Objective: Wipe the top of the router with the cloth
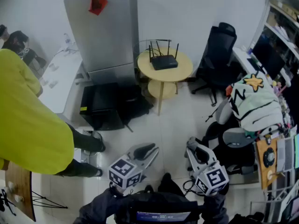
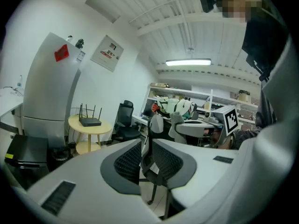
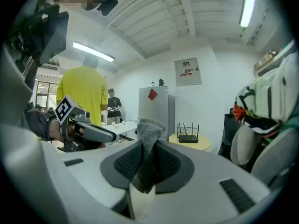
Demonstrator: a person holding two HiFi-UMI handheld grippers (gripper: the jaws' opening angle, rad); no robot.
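A black router [image 1: 163, 61] with several upright antennas sits on a small round yellow table [image 1: 180, 72] across the room, far from both grippers. It also shows small in the left gripper view as the router [image 2: 90, 122] and in the right gripper view as the router [image 3: 188, 138]. My right gripper [image 3: 148, 146] is shut on a grey cloth [image 3: 145, 164] that stands up between its pads. My left gripper [image 2: 147, 160] is shut with nothing in it. Low in the head view, the left gripper [image 1: 148, 149] and right gripper [image 1: 192, 144] are held side by side over the floor.
A grey fridge [image 1: 105, 31] stands left of the table, with a black box [image 1: 100, 106] on the floor before it. A person in a yellow top [image 1: 28, 120] stands at left by a white desk [image 1: 60, 78]. A black office chair [image 1: 217, 55] and a clothes-draped chair [image 1: 254, 104] are at right.
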